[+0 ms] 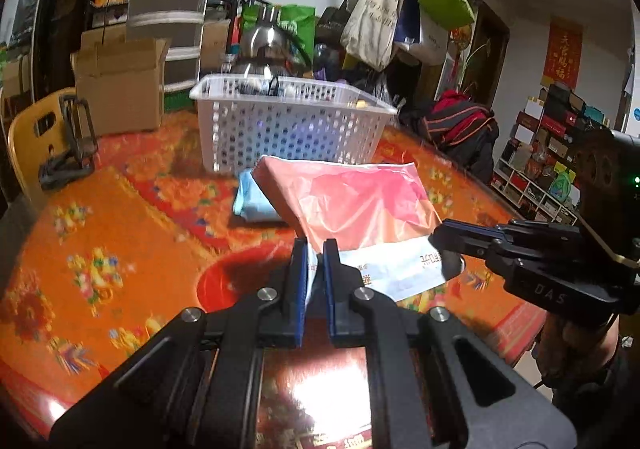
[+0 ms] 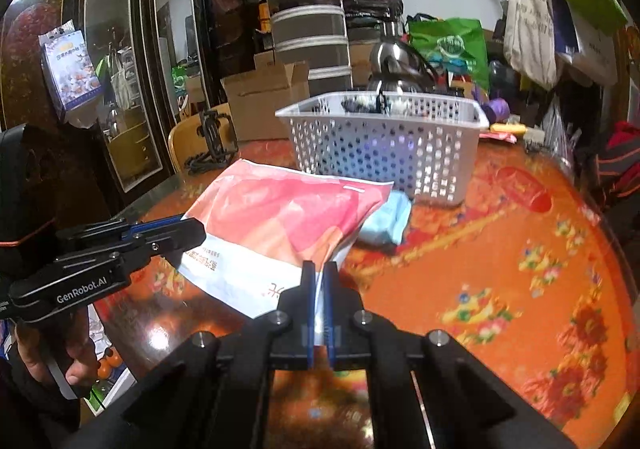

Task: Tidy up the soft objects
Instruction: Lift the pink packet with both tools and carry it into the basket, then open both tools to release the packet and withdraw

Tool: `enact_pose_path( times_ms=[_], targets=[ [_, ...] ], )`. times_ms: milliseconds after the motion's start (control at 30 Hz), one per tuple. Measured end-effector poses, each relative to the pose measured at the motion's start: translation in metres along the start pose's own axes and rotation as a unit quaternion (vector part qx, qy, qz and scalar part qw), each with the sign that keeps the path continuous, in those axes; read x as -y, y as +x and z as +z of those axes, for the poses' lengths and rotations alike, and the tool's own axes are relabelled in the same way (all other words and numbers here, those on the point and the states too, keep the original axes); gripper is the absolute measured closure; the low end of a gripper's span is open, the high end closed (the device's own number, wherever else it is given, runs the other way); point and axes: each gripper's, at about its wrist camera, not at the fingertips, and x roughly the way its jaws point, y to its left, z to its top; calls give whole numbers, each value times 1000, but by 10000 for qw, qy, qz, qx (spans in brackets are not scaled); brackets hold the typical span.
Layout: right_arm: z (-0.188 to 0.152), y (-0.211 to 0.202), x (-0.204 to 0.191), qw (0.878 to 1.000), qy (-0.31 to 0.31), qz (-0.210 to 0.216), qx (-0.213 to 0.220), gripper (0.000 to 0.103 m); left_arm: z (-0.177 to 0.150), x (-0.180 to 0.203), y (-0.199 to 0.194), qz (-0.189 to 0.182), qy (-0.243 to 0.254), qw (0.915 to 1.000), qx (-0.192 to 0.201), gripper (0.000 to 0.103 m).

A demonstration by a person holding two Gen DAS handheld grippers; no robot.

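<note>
A pink and white plastic bag (image 1: 352, 205) (image 2: 280, 217) is stretched between both grippers, raised off the table at its near edge. My left gripper (image 1: 316, 249) is shut on one near corner of it. My right gripper (image 2: 319, 269) is shut on the other near corner, and it shows from the side (image 1: 444, 237) in the left wrist view. The left gripper (image 2: 196, 233) shows from the side in the right wrist view. A light blue soft pack (image 1: 252, 201) (image 2: 386, 221) lies on the table behind the bag. A white perforated basket (image 1: 288, 121) (image 2: 384, 137) stands beyond, with dark items inside.
The round table (image 1: 120, 229) (image 2: 500, 269) has an orange flowered cover. A yellow chair (image 1: 36, 137) with a black frame on it stands at the left, a cardboard box (image 1: 120, 89) behind it. Hanging bags (image 1: 400, 17) and a steel kettle (image 1: 260, 45) stand behind the basket.
</note>
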Motion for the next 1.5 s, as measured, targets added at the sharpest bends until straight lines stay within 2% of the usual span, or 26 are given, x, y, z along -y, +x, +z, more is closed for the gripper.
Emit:
enact_pose_path(
  times_ms=[333,533,767,833,900,967,1033,1100,1200,1300,1367,1400,1467,1500],
  targets=[
    [68,-10,10,9988,-297,-197,344,101,64,10,-7,35,254,9991,323,96],
    [134,0,29,9965,-409,-522,509,101,137,14,1,33,346,9979,552,96],
    [204,38,60,9940,-365,-962,383,103,233,14,41,214,435,9967,653,97],
    [220,53,72,9924,-285,-1153,327,103,258,11,60,182,381,9974,582,103],
    [231,77,89,9949,13,-991,159,103,278,13,82,286,537,9966,560,103],
    [227,106,98,9928,23,-1190,-137,103,292,11,110,320,528,9972,412,103],
    [216,126,105,9922,46,-1172,-429,103,295,0,151,620,419,9972,35,103],
    [202,127,107,9932,59,-1080,-431,103,286,-16,173,623,178,9976,-233,103],
    [179,113,109,9947,106,-955,-362,103,267,-36,176,479,4,9984,-285,103],
    [151,96,103,9960,187,-822,-311,103,249,-43,166,503,13,9983,-284,103],
    [129,88,99,9969,289,-647,-329,103,230,-48,157,322,-143,9984,-439,100],
    [118,85,96,9969,345,-601,-364,103,219,-48,150,298,-192,9983,-453,97],
    [88,78,88,9966,487,-418,-511,103,190,-47,135,277,-280,9974,-609,75],
    [72,74,83,9963,546,-310,-591,102,174,-47,126,265,-287,9971,-659,51]
  ],
)
